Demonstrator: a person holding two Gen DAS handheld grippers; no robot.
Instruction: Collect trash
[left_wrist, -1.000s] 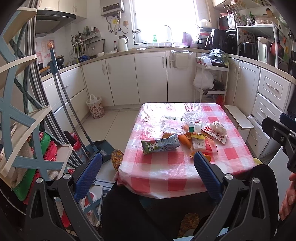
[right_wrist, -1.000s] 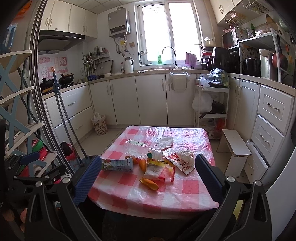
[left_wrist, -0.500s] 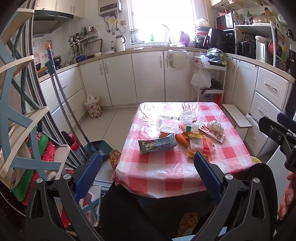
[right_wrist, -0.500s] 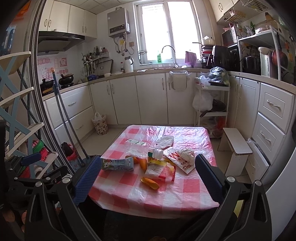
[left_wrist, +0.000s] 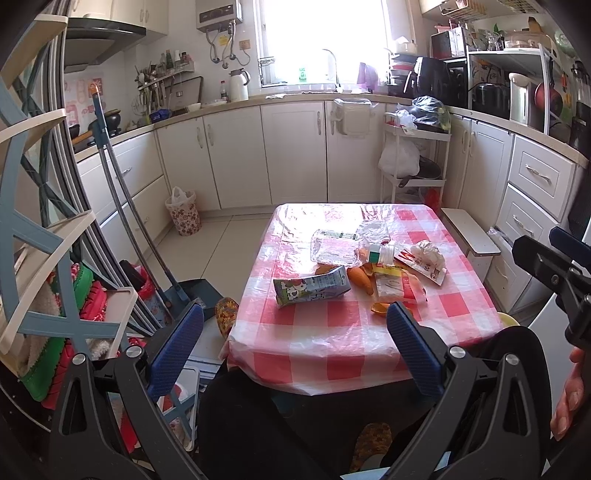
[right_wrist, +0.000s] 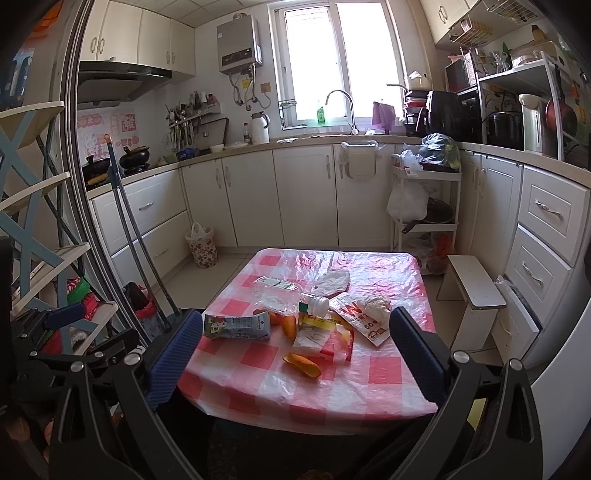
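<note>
Table (left_wrist: 332, 354) nearer; both tools remain spread, empty.

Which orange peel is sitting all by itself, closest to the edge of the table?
The curled orange peel at the front. It lies apart, while the other peels huddle by the milk carton.

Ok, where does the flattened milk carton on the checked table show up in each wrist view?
Left wrist: milk carton lies centre frame, left of the orange peels.
Right wrist: milk carton sits left of centre, near the left fingertip.
Shared landmark: floral waste bin by the cabinets.
</note>
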